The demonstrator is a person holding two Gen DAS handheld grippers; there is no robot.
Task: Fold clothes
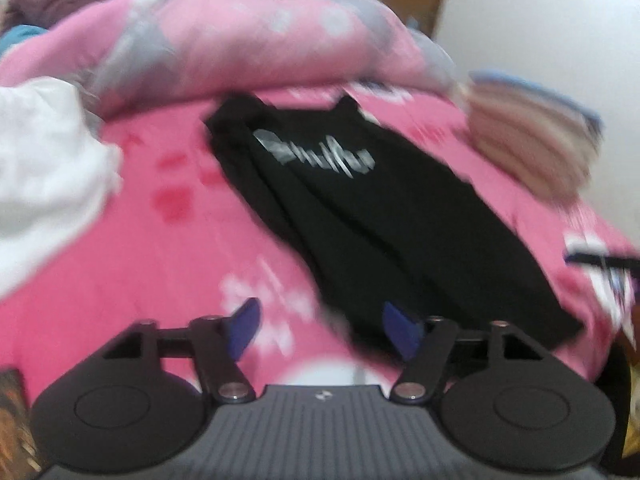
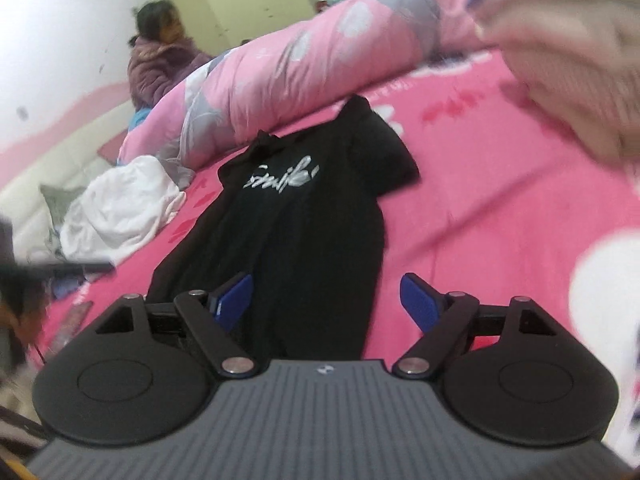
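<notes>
Both tools [image 1: 320, 326] [image 2: 326, 300] — agape, empty

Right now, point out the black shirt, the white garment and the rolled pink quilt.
black shirt [image 2: 304, 232]: right wrist view, on its plain body below the lettering.
white garment [image 2: 120, 208]: right wrist view, middle of the crumpled heap.
rolled pink quilt [image 1: 240, 40]: left wrist view, top of the roll.

A wide bed under a bright pink printed sheet [image 2: 500, 208] fills the room; beyond it stand plain white walls [image 1: 520, 20] and a pale yellow-green wardrobe [image 2: 248, 4].
</notes>
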